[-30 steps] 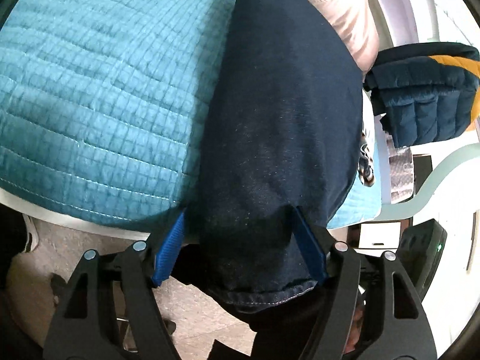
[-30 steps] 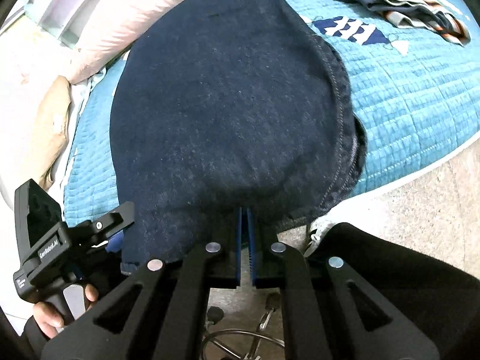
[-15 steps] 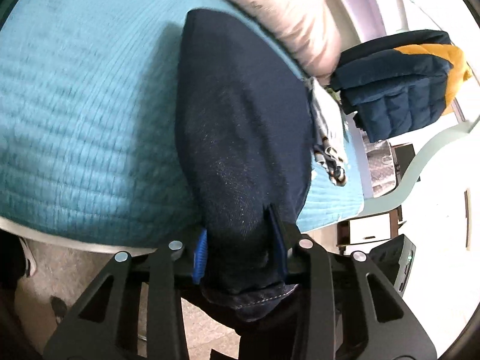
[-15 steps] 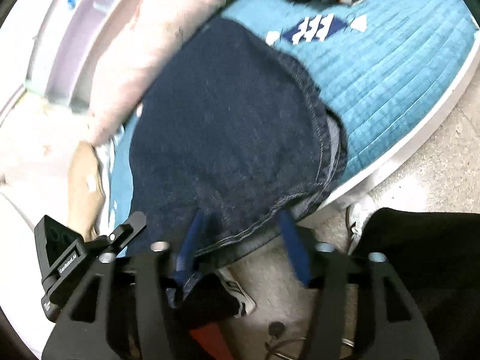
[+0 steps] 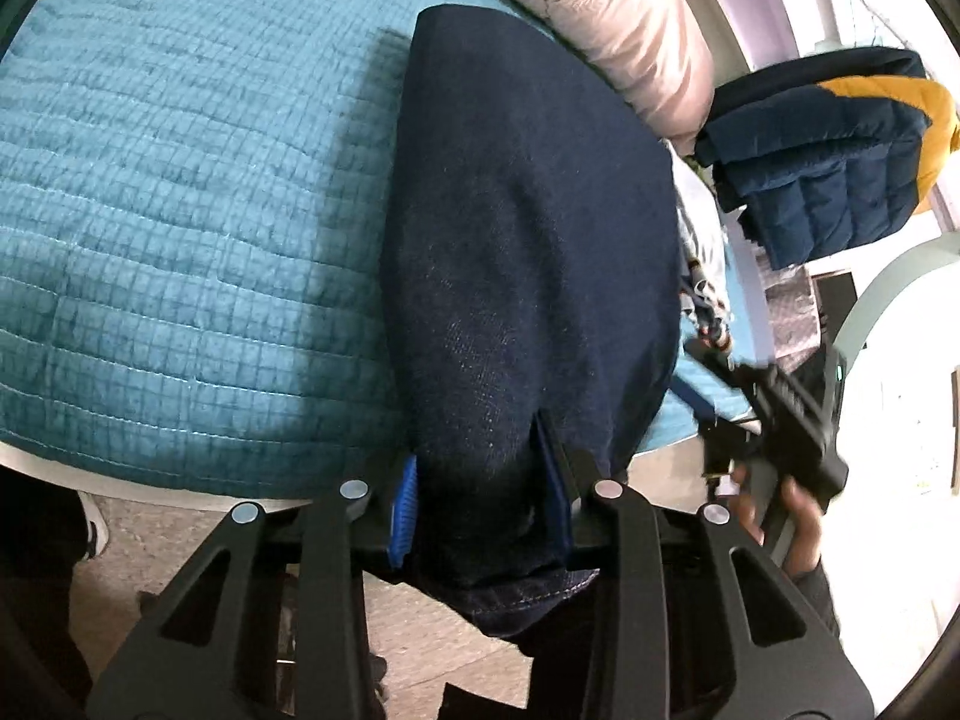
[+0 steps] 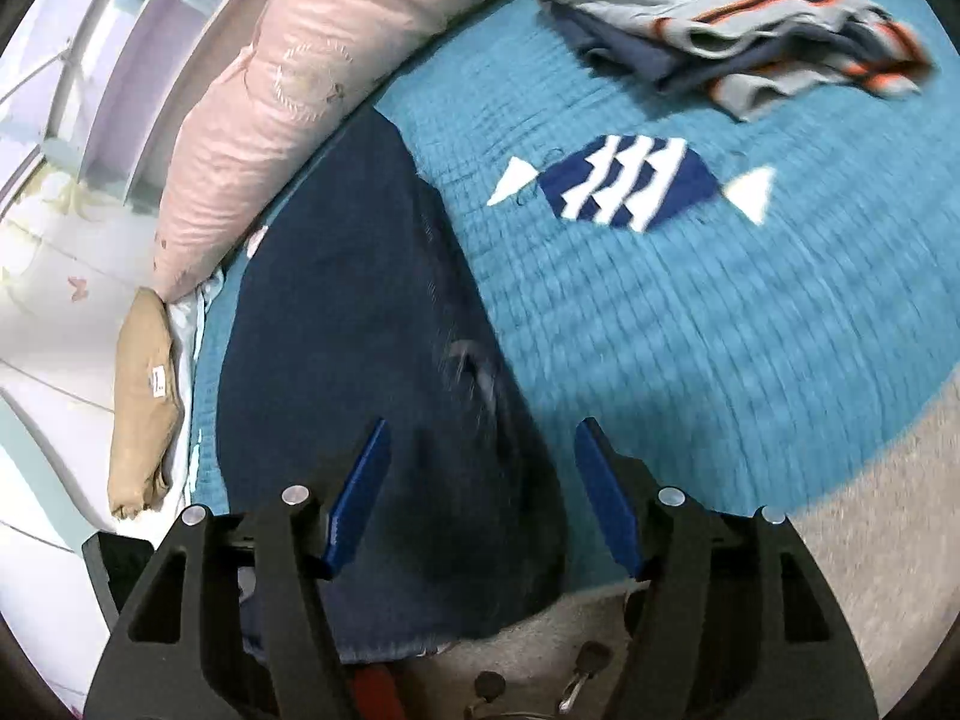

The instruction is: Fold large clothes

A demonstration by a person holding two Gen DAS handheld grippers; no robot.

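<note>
A dark navy denim garment (image 5: 528, 240) lies lengthwise on the teal quilted bed (image 5: 180, 210), its near end hanging over the bed's edge. My left gripper (image 5: 480, 498) is closed on that near end, with a thick bunch of cloth between its blue pads. In the right wrist view the same garment (image 6: 360, 330) runs from the pink pillow to the bed's edge. My right gripper (image 6: 480, 492) is open, its blue pads spread either side of the garment's near end, holding nothing. The right gripper also shows in the left wrist view (image 5: 780, 420), in a hand.
A long pink pillow (image 6: 288, 90) lies along the far side. A folded striped grey garment (image 6: 750, 30) rests at the far right. A folded tan cloth (image 6: 144, 396) sits at the left. A navy and yellow puffer jacket (image 5: 828, 150) hangs beyond the bed.
My right gripper opened, let go of the denim and pulled back. My left gripper closed onto the garment's near end. The garment now lies narrower on the bed.
</note>
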